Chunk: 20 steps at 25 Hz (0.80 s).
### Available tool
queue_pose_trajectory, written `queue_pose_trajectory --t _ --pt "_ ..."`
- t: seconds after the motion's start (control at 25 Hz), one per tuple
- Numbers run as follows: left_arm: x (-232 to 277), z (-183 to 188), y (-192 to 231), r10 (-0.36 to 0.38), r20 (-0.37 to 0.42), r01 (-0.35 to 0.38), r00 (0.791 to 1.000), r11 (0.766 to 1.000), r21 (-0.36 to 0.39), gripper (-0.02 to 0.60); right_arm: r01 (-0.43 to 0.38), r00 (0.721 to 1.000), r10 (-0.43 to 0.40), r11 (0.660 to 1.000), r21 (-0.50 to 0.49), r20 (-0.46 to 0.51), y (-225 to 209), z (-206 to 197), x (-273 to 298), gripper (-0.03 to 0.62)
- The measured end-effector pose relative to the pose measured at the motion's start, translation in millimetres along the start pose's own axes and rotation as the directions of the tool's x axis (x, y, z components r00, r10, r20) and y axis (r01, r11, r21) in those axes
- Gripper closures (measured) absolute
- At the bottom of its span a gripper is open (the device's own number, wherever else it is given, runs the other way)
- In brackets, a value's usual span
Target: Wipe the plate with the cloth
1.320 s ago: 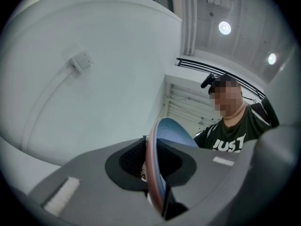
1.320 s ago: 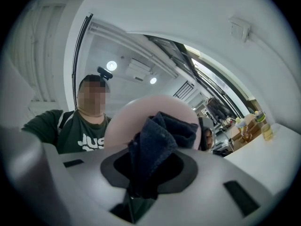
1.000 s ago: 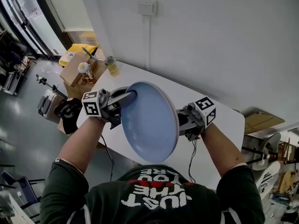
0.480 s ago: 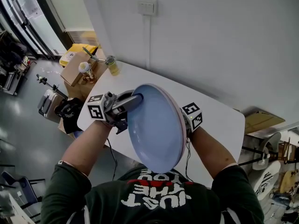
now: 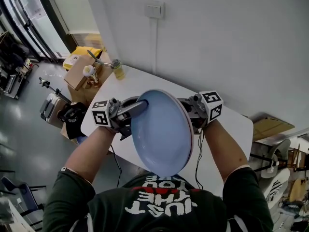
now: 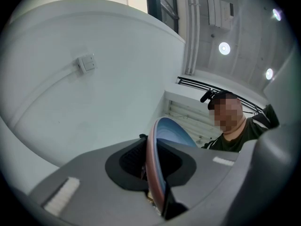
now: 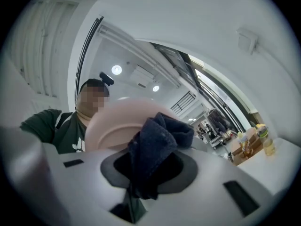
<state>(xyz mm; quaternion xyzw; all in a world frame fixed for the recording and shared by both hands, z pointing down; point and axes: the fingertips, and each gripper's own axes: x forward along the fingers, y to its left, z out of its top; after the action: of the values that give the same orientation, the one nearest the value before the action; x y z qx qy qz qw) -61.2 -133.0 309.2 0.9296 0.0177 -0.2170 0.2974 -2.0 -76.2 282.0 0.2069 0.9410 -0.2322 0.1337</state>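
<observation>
A pale blue plate (image 5: 161,134) is held up on edge over the white table (image 5: 229,124), its hollow face toward me. My left gripper (image 5: 136,106) is shut on the plate's left rim; in the left gripper view the rim (image 6: 154,164) runs between the jaws of that gripper (image 6: 153,173). My right gripper (image 5: 193,114) sits behind the plate's upper right edge. In the right gripper view, the right gripper (image 7: 149,173) is shut on a dark blue cloth (image 7: 157,147), which rests against the plate's pinkish underside (image 7: 115,124). The cloth is hidden in the head view.
A small yellow bottle (image 5: 117,69) stands at the table's far left corner. Beside it on the floor are cardboard boxes (image 5: 79,74) and a dark bag (image 5: 72,115). A wall with a switch (image 5: 155,8) rises just behind the table.
My right gripper slid in behind the plate, then rose toward its upper right edge. The plate tilted a little. The left gripper kept its hold.
</observation>
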Motion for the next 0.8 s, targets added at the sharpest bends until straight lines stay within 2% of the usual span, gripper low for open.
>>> queue_pose_trajectory --t 0.24,0.48,0.68,0.8 --pt "-18 11 11 0.08 0.033 -0.08 0.996 0.997 0.02 0.538 -0.044 0.999 0.044 0.999 -0.02 -0.017 39 10 -7 0.511" --pt "-22 5 11 0.086 0.054 -0.086 0.995 0.996 0.002 0.538 -0.095 0.986 0.106 0.992 0.085 -0.131 66 -41 -1 0.511" --pt "-18 -2 11 0.068 0.097 -0.063 0.993 0.997 -0.051 0.538 -0.104 0.978 0.131 0.98 0.169 -0.16 52 -89 20 0.511" --pt "-13 -6 7 0.051 0.095 -0.044 0.994 0.996 -0.072 0.538 -0.072 0.985 0.096 0.984 0.164 -0.143 33 -99 28 0.511"
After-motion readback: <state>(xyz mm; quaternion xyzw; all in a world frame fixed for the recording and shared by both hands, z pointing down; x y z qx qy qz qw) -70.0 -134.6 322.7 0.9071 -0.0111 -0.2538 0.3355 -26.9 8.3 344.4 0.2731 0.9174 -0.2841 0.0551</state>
